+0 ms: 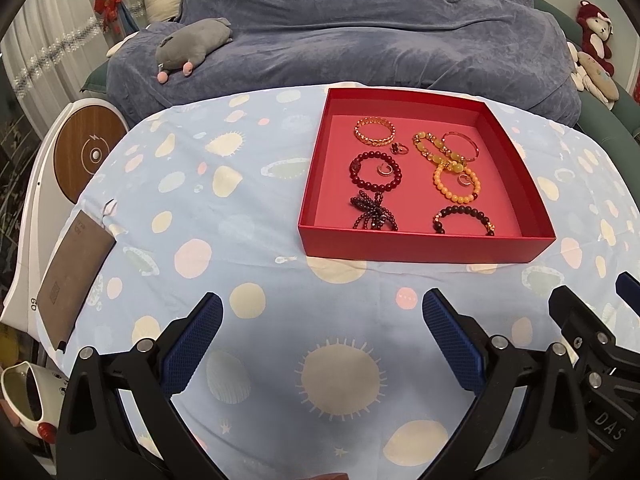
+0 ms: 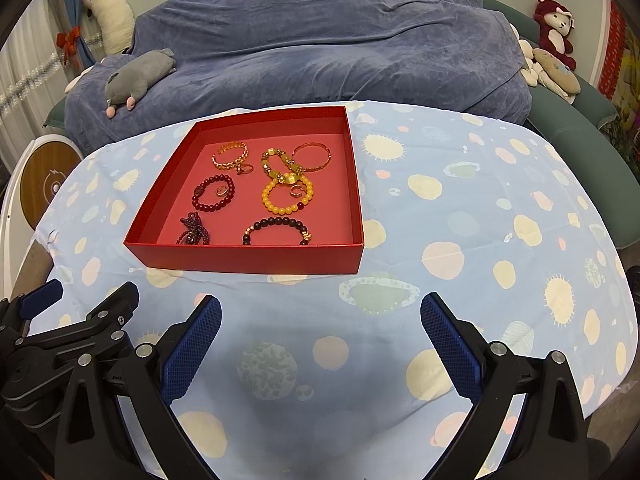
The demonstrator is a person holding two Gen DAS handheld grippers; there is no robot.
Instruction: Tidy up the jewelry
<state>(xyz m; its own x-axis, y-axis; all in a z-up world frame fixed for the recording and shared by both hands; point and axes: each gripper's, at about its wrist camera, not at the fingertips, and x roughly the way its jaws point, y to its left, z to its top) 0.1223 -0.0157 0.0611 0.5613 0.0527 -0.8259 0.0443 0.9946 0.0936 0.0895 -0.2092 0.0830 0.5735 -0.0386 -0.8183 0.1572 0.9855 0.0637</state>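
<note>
Desk (image 1: 208, 216) under pale blue cloth with sun and planet print; blue-covered sofa (image 1: 360, 28) beyond far edge. Red open box (image 1: 424, 246) at far centre of desk, holding all visible jewelry. Inside: orange bead bracelet (image 1: 457, 184) right of centre, dark red bead bracelet (image 1: 375, 172) left, gold chain bracelet (image 1: 375, 131) far left, small ring (image 1: 399, 149) just beside it. Left tool (image 1: 322, 344) and right tool (image 2: 320, 344) near edge, both spread wide, empty, well apart from box.

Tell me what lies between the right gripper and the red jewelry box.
Nothing but bare patterned blue tablecloth lies between the right gripper and the red cardboard box, as the right wrist view shows; the jaws stand open.
</note>
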